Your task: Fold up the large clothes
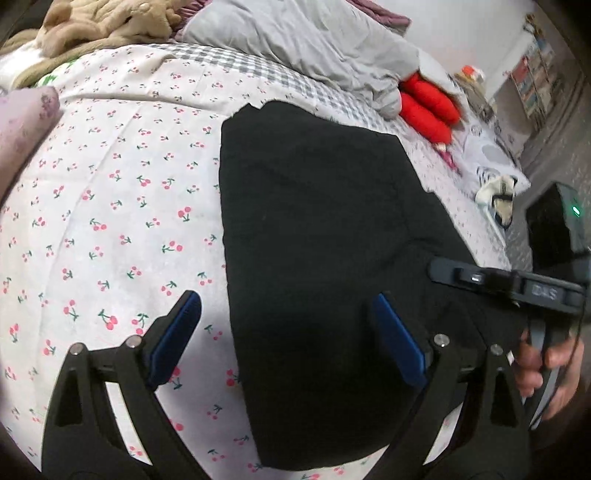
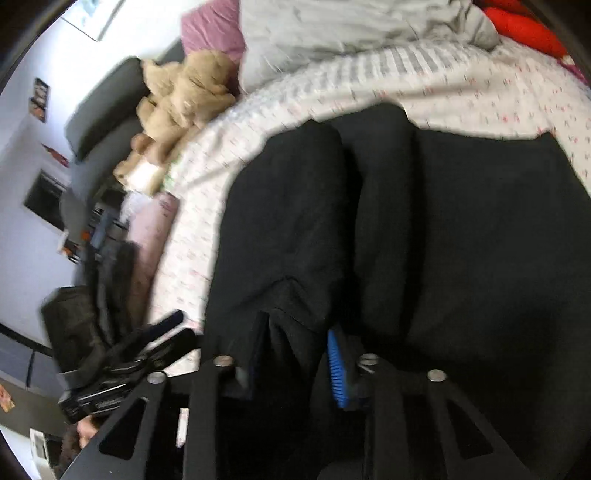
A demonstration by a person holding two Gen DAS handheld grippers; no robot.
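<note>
A black garment lies folded into a long slab on the cherry-print bedsheet. My left gripper is open and empty, hovering above the garment's near left edge; one blue pad is over the sheet, the other over the cloth. In the right wrist view the same black garment fills the frame, bunched into thick folds. My right gripper is shut on a fold of the black cloth near its lower edge. The right gripper also shows in the left wrist view, held by a hand at the garment's right side.
A grey duvet, a beige blanket and a red cushion lie at the far side of the bed. A lilac pillow is at the left. A black device with a green light stands off the bed's right edge.
</note>
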